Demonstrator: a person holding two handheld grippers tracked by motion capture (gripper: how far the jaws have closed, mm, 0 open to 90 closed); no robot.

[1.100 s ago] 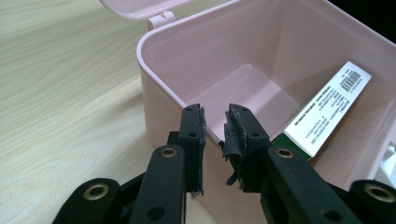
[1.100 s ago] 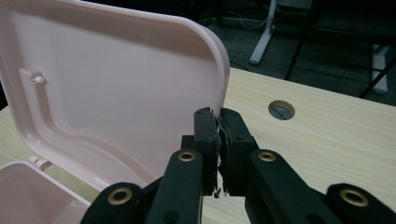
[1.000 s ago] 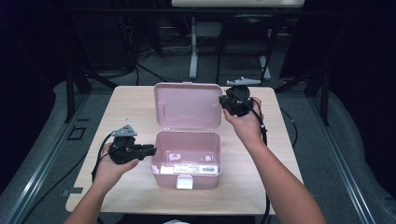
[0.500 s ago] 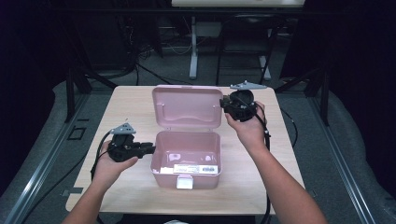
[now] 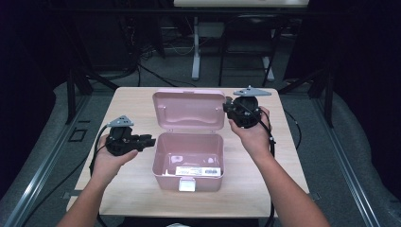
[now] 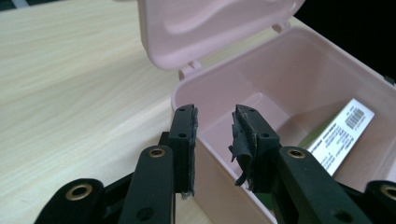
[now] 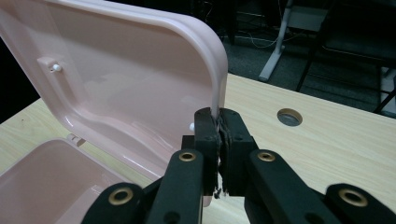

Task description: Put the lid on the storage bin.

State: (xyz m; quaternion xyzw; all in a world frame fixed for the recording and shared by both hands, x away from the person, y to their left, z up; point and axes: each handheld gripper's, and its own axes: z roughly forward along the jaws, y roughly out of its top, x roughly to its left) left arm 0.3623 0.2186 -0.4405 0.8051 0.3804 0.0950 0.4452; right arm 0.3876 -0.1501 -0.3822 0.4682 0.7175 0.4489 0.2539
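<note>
A pink plastic box (image 5: 159,156) stands open in the middle of the table, its lid (image 5: 189,111) tilted up behind it. A white barcode label (image 6: 343,135) lies inside. My left gripper (image 5: 150,140) reaches in from the left. Its jaws straddle the box's left wall (image 6: 210,158) and have just been opening, with a gap at each pad (image 6: 212,135). My right gripper (image 5: 227,108) is shut on the lid's right edge (image 7: 215,100), pads pinching the thin rim (image 7: 218,126).
The light wood table (image 5: 127,104) has a round cable hole (image 7: 289,116) behind the lid on the right. Dark floor, cables and a metal stand (image 5: 196,52) lie beyond the far edge. Bare tabletop flanks the box on both sides.
The left gripper's jaws have spread apart at the box's left wall. The right gripper still pinches the lid, and neither hand nor the lid has shifted noticeably.
</note>
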